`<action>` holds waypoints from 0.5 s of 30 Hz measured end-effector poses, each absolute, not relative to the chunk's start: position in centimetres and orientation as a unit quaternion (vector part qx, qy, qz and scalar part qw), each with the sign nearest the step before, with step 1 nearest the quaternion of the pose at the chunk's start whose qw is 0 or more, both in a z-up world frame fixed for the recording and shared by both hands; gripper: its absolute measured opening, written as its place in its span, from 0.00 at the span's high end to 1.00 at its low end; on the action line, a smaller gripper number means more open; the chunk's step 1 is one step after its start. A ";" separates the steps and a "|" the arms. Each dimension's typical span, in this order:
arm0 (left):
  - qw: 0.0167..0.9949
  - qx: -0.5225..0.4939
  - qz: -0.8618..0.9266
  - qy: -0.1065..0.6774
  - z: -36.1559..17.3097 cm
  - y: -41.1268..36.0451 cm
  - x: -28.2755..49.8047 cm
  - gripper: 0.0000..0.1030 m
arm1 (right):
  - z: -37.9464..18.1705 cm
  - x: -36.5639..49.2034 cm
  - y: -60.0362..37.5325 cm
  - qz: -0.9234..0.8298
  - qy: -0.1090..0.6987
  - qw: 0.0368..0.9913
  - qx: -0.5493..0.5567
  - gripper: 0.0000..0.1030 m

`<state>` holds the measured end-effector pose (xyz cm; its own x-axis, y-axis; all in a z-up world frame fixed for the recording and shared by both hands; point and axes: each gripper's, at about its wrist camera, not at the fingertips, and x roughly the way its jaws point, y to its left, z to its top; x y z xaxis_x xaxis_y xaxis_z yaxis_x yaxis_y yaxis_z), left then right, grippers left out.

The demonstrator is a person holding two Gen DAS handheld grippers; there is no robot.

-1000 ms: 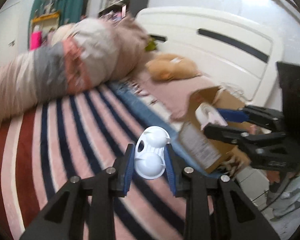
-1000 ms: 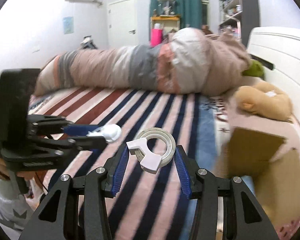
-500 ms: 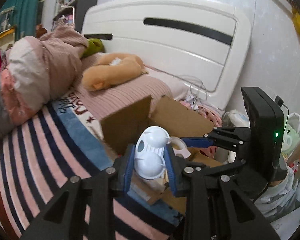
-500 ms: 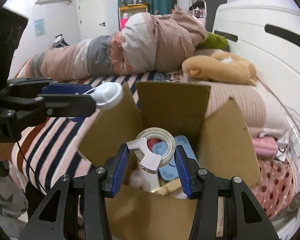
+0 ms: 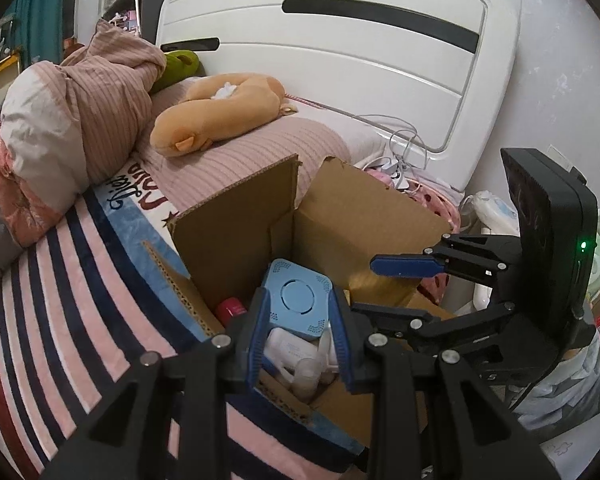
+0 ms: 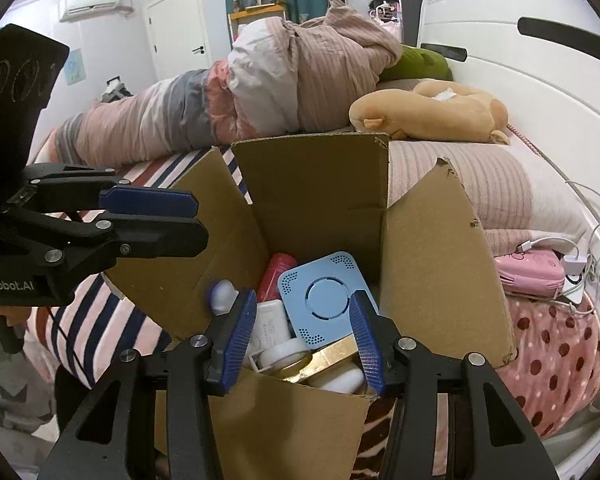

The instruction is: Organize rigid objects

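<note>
An open cardboard box [image 5: 364,216] [image 6: 440,256] stands on the bed and holds a light blue square device [image 5: 298,304] [image 6: 324,298], a red cylinder [image 6: 278,274], white containers [image 6: 272,326] and a tape roll [image 6: 284,354]. My left gripper [image 5: 298,340] is open and empty above the box. My right gripper [image 6: 300,336] is open and empty above it too. A white rounded object [image 6: 222,296], blurred, is falling at the box's left wall by my right gripper's left finger. Each gripper shows in the other's view: right gripper [image 5: 416,266], left gripper [image 6: 152,220].
The striped bedspread [image 5: 60,300] lies left of the box. A rolled duvet [image 6: 260,92] and an orange plush pillow [image 5: 216,112] lie behind it. The white headboard [image 5: 340,52] stands at the back. Cables and a pink pouch [image 6: 528,272] lie to the right.
Both grippers have opened above the box. The left let go of the white rounded object and the right let go of the tape roll, which now lies in the box.
</note>
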<state>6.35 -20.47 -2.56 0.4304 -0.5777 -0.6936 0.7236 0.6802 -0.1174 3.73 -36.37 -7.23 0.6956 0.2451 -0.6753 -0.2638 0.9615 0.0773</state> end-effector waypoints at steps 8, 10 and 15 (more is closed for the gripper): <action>0.853 0.074 -0.378 0.352 -1.6 -18.6 5.7 0.51 | -6.7 3.6 -35.9 0.158 0.360 0.919 -0.019 0.49; 0.865 0.064 -0.364 0.340 -0.9 -17.5 5.1 0.41 | -6.1 3.6 -35.5 0.171 0.352 0.920 -0.025 0.48; 0.905 0.033 -0.300 0.299 1.1 -14.1 3.5 0.21 | -4.0 3.3 -34.4 0.203 0.315 0.926 -0.047 0.33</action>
